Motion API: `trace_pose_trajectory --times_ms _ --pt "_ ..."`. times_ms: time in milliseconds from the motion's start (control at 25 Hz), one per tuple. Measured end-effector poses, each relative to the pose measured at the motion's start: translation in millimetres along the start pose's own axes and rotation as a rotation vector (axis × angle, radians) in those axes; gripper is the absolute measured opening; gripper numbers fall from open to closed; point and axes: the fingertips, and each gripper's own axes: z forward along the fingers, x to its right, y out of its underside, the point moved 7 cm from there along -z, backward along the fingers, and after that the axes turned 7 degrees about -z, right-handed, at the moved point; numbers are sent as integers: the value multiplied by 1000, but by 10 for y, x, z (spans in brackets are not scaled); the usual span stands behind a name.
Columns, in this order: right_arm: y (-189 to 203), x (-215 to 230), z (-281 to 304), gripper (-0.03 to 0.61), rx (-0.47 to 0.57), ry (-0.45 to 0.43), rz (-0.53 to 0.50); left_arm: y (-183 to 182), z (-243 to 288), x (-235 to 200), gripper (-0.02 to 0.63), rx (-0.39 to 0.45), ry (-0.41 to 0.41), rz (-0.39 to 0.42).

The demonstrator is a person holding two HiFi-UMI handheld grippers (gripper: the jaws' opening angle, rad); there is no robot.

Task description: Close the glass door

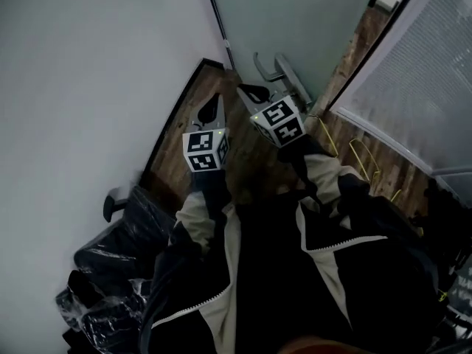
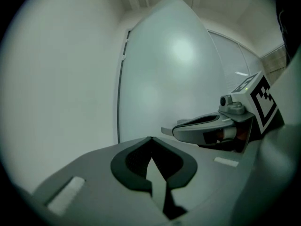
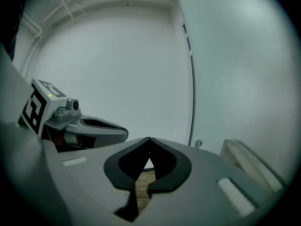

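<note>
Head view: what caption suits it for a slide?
Left tool and right tool, both shut, held out near the lever handle of the glass door.

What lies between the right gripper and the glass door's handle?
Nothing; in the head view only bare wooden floor shows between right gripper and handle.

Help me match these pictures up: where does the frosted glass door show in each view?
Head view: the frosted glass door fills the top centre, slanting off to the right.
Left gripper view: it fills the middle of the picture.
Right gripper view: it takes up the right side.
Shared landmark: the dark vertical strip along the door's edge, where it meets the white wall.
</note>
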Motion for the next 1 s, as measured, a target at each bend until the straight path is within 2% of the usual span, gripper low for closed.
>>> trace_pose_trajectory --times_ms 280,560,760,1000 --pt "-41 150 -136 5 -8 285 47 -199 454 0 6 0 297 39" --pt "9 198 -467 5 -58 471 62 -211 634 252 6 -7 479 44" --pt "55 212 -629 5 -114 547 72 -196 642 389 6 -16 544 44" --pt "96 287 -658 5 -160 620 75 -157 636 335 6 -20 564 30"
